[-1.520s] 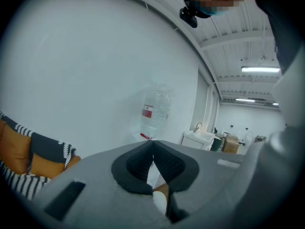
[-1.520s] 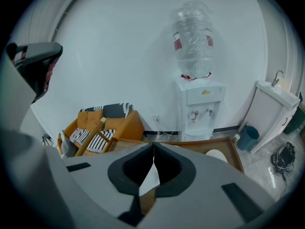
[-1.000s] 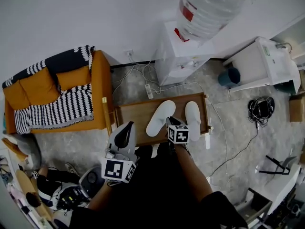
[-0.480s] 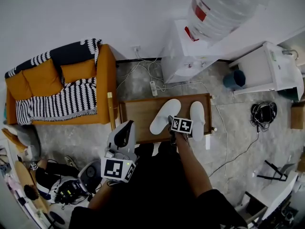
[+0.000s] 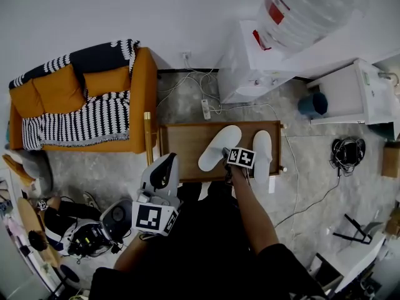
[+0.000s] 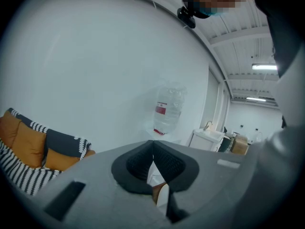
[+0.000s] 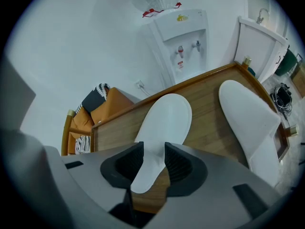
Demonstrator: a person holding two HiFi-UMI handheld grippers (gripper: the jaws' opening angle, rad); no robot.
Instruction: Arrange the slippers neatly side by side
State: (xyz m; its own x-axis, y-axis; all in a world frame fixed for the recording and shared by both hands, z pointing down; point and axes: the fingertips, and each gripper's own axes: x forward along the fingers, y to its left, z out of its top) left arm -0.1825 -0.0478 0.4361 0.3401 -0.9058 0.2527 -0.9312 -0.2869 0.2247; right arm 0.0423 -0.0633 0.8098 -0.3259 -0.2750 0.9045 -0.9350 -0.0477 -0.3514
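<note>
Right gripper [image 7: 153,162]: jaws are held apart; the heel of the tilted slipper [image 7: 164,120] is seen between them, unclamped. The second slipper [image 7: 250,123] is laid straight beside it on the wooden table [image 7: 209,104]. Left gripper [image 6: 152,163]: jaws are closed, empty, pointed at the wall [image 6: 95,70].

Bare wood on left half of low table [image 5: 181,152], open to approach. Narrow gap between tilted slipper [image 5: 219,147] and straight slipper [image 5: 262,154]. Hemmed by sofa [image 5: 134,105] left, water dispenser [image 5: 247,74] behind.
</note>
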